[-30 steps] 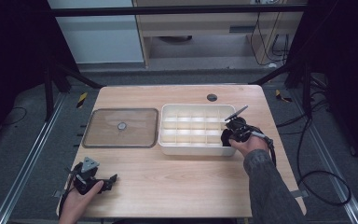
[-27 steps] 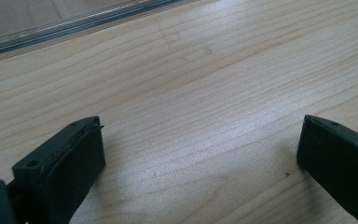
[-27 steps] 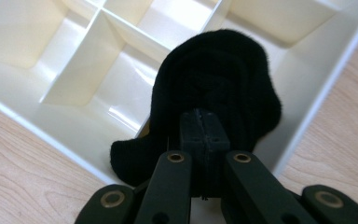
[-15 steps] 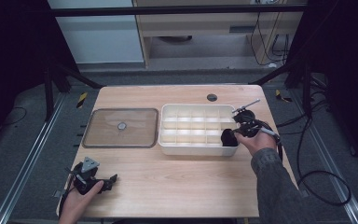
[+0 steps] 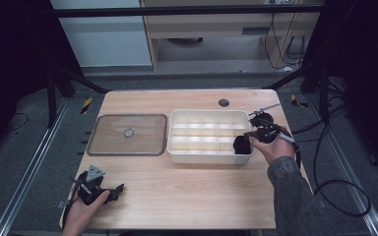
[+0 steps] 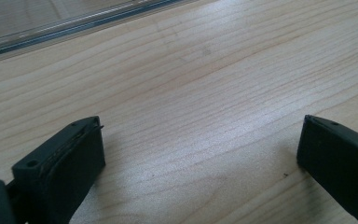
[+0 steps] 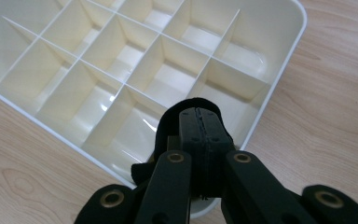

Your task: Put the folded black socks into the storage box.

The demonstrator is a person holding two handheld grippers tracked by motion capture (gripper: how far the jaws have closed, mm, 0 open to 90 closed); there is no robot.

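A white divided tray [image 5: 209, 112] sits right of the table's middle, its compartments bare. My right gripper [image 5: 245, 139] reaches in from the tray's right side, shut on a small black soft piece [image 5: 240, 146] over the near right corner compartment. In the right gripper view the jaws of the right gripper [image 7: 200, 116] press together, the black piece [image 7: 164, 130] wraps their left side, and the tray [image 7: 298, 37] lies beneath. My left gripper [image 5: 114, 189] rests on the table's near left corner, open. In its own view the left gripper [image 6: 200, 135] has bare wood between its fingers.
A clear flat lid [image 5: 128, 133] with a small centre knob lies left of the tray; its edge [image 6: 51, 23] crosses the top of the left gripper view. A dark round grommet [image 5: 224, 103] sits in the tabletop behind the tray. Cables trail off the right edge.
My right hand has shifted slightly to the right and turned, keeping the black piece at the tray's near right corner. The left gripper has not moved.
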